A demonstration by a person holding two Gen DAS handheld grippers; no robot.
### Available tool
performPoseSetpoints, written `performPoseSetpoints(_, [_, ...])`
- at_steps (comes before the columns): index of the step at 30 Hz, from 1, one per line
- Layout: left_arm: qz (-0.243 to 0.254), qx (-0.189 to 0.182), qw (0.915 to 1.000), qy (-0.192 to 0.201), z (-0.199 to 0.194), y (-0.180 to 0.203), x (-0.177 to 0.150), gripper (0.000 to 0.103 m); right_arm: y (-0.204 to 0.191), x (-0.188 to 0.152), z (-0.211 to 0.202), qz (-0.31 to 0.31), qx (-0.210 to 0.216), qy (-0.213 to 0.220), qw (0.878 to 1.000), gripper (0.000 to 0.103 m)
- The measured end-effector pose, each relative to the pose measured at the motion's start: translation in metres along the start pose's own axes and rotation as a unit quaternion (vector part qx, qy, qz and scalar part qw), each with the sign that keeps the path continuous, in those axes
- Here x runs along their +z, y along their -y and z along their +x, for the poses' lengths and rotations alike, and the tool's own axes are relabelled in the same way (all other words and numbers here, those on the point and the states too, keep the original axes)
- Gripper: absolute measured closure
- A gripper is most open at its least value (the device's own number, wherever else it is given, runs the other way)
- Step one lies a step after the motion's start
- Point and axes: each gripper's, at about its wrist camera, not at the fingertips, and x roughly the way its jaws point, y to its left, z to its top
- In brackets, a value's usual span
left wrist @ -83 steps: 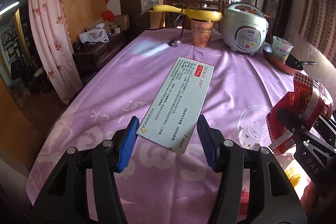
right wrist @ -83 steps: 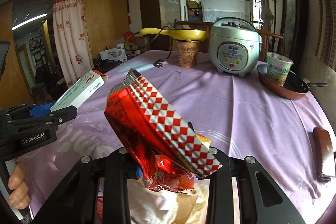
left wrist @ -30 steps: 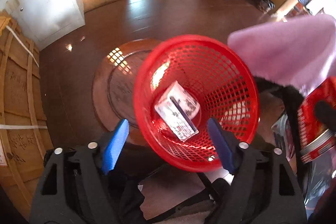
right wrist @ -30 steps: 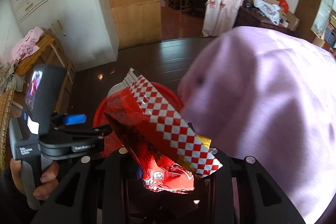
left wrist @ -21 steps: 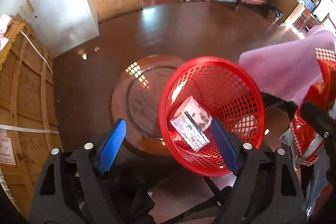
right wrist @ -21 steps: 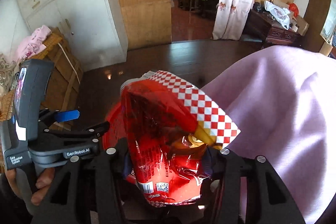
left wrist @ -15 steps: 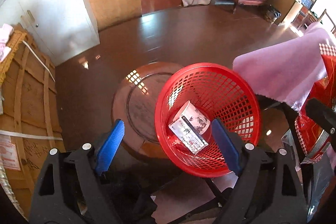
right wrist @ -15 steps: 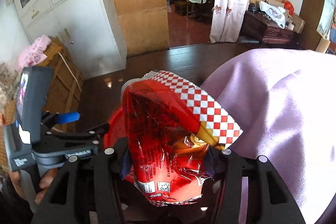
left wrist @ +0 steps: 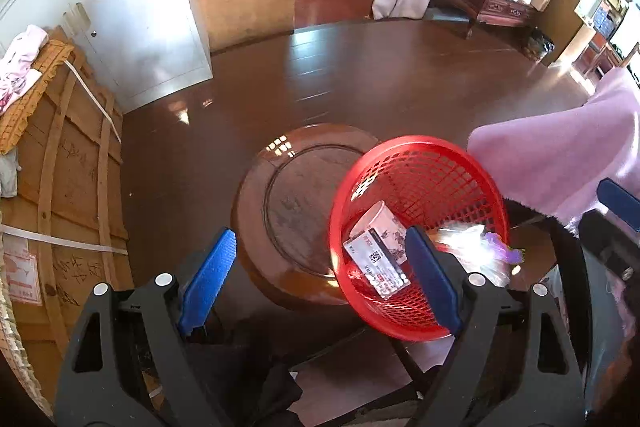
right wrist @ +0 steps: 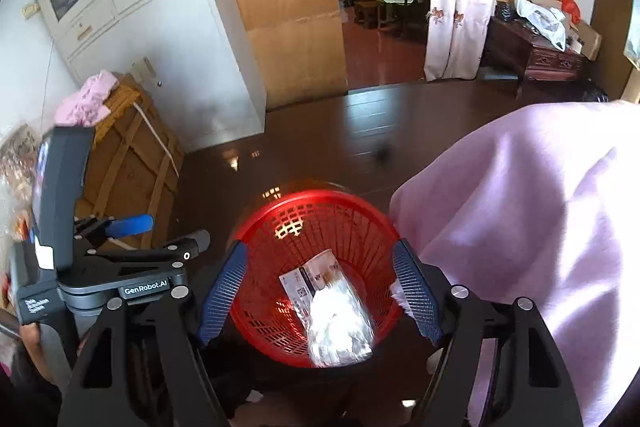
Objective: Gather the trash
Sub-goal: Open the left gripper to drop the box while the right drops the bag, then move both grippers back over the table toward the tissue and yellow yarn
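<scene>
A red mesh basket (left wrist: 416,163) stands on the floor by the table; it also shows in the right wrist view (right wrist: 312,215). A white medicine box (left wrist: 376,255) lies inside it, seen too in the right wrist view (right wrist: 312,279). The snack bag (right wrist: 340,323), its silvery side up and blurred, lies in the basket over the box; in the left wrist view it is a bright glare (left wrist: 468,247). My left gripper (left wrist: 320,267) is open and empty above the basket's left rim. My right gripper (right wrist: 320,291) is open and empty straight above the basket.
The pink tablecloth (right wrist: 520,227) hangs at the basket's right. A round wooden stool top (left wrist: 288,203) sits left of the basket. A wooden crate (left wrist: 60,187) and white cabinet (right wrist: 132,27) stand to the left. Dark wood floor (left wrist: 360,75) stretches beyond.
My right gripper has opened and let go of the red snack bag, which has dropped into the basket onto the box. My left gripper has drifted a little left.
</scene>
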Motion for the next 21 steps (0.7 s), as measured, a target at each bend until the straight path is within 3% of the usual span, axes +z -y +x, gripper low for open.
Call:
performPoseSetpoints(4, [0.016,0.001,0.9998,0.01,-0.006,0.009,-0.001,0.019,0.012,0.001,-0.018,0.02,0.005,0.02,1.0,0.029])
performPoseSetpoints(12, [0.051,-0.021,0.9974,0.045,-0.038,0.037,-0.002,0.019,0.018,-0.005,-0.065,0.02,-0.024,0.061,0.998,0.029])
performPoseSetpoints(21, [0.125,-0.063,0.9836,0.113,-0.095,0.102,-0.001,0.016,0.054,-0.032,-0.141,0.059,-0.104,0.121,0.985,0.029])
